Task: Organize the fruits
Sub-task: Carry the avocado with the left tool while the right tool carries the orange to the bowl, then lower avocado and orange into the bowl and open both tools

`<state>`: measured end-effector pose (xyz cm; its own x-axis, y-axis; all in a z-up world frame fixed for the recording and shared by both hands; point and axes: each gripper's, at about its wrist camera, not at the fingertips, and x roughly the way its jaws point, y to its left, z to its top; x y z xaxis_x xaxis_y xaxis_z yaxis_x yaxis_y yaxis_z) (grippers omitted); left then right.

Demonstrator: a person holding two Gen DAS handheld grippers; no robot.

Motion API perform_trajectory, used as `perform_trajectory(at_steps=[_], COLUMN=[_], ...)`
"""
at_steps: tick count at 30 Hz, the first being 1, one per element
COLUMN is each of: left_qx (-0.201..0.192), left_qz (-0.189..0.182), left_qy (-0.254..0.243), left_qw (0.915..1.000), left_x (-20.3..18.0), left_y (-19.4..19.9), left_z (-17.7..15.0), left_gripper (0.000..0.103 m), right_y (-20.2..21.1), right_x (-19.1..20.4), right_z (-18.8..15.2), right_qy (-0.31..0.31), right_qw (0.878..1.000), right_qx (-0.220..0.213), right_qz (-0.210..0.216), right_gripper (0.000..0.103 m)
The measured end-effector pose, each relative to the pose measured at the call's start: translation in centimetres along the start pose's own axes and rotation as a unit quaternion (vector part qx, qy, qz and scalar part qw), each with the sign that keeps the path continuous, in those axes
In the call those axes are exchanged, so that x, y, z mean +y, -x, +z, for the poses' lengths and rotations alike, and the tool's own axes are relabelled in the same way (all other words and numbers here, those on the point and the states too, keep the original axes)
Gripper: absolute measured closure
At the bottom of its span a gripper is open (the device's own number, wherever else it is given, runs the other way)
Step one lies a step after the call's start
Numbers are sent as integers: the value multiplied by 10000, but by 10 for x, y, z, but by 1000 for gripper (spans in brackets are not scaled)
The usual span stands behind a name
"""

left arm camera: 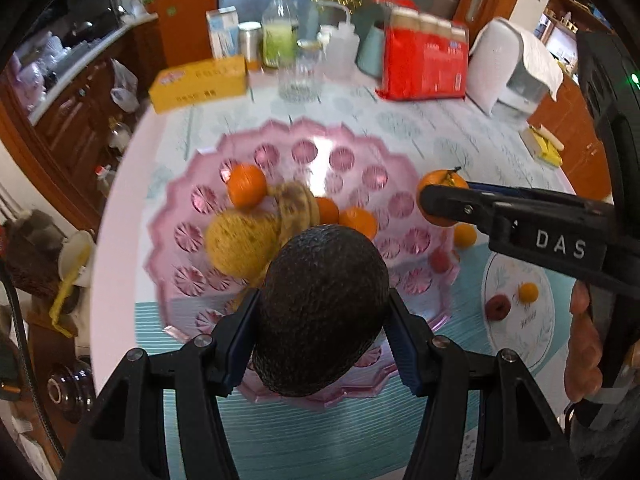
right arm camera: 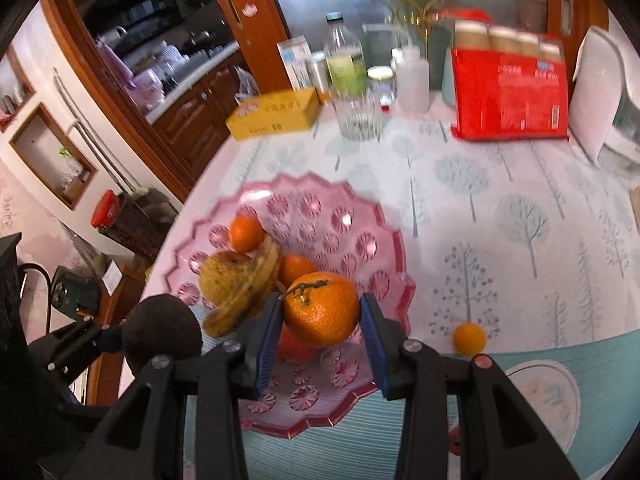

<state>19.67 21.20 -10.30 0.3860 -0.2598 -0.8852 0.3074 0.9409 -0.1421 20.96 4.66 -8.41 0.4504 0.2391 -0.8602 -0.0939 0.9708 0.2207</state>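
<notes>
My left gripper (left arm camera: 322, 322) is shut on a dark avocado (left arm camera: 322, 320) and holds it over the near rim of the pink fruit bowl (left arm camera: 360, 144). My right gripper (right arm camera: 322, 330) is shut on a stemmed orange (right arm camera: 322, 308) above the bowl's (right arm camera: 320, 204) right side; it also shows in the left wrist view (left arm camera: 440, 196). The bowl holds small oranges (left arm camera: 247, 185), a yellow pear-like fruit (left arm camera: 240, 240) and spotted bananas (left arm camera: 296, 204). The avocado also shows in the right wrist view (right arm camera: 162, 330).
A small plate (left arm camera: 536, 336) at the right holds a dark red fruit (left arm camera: 498, 308) and a small orange one (left arm camera: 528, 292). A loose small orange (right arm camera: 469, 338) lies on the tablecloth. A glass (right arm camera: 356, 116), bottles, a yellow box (right arm camera: 274, 114) and a red package (right arm camera: 510, 92) stand at the back.
</notes>
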Motion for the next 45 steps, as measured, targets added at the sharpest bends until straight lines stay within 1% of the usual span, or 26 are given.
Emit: perform_trajectory(at_steps=[5, 9, 12, 19, 21, 25, 32, 33, 35, 37, 40, 43, 45], left_qx=[13, 73, 118, 69, 82, -115, -75, -82, -121, -181, -246, -269, -285], left_qz=[-151, -159, -170, -130, -120, -50, -2, 7, 33, 63, 67, 102, 132], left_qy=[-73, -106, -105, -151, -143, -138, 26, 34, 41, 52, 89, 174, 256], left_qw=[9999, 9998, 9997, 9998, 9998, 9998, 10000, 10000, 9999, 9998, 9996, 9994, 9992], left_x=[6, 7, 7, 5, 5, 4, 6, 6, 5, 4, 3, 4, 5], left_y=[-15, -24, -30, -32, -31, -24, -18, -16, -11, -5, 3, 10, 14], left_z=[-2, 0, -2, -5, -5, -2, -1, -2, -3, -4, -5, -7, -9], left_gripper=[46, 46, 46, 46, 46, 45, 44, 43, 35, 30, 27, 21, 19], right_y=[-24, -37, -44, -53, -54, -48, -32, -29, -24, -20, -13, -6, -1], right_x=[1, 0, 1, 1, 1, 2, 7, 8, 9, 10, 13, 15, 17], right_z=[-3, -2, -3, -5, -6, -7, -10, -10, -13, -15, -18, -22, -25], right_qy=[3, -29, -22, -32, -58, -56, -33, -27, -10, 9, 39, 64, 84], right_qw=[9996, 9991, 9986, 9975, 9973, 9979, 9988, 9989, 9990, 9992, 9994, 9996, 9996], right_qx=[241, 395, 496, 685, 717, 631, 478, 462, 440, 403, 348, 288, 258], right_qz=[-133, -179, -189, -182, -134, -97, -39, -27, -10, -17, -42, -52, -72], right_gripper=[63, 63, 63, 63, 60, 59, 59, 59, 59, 59, 59, 59, 59])
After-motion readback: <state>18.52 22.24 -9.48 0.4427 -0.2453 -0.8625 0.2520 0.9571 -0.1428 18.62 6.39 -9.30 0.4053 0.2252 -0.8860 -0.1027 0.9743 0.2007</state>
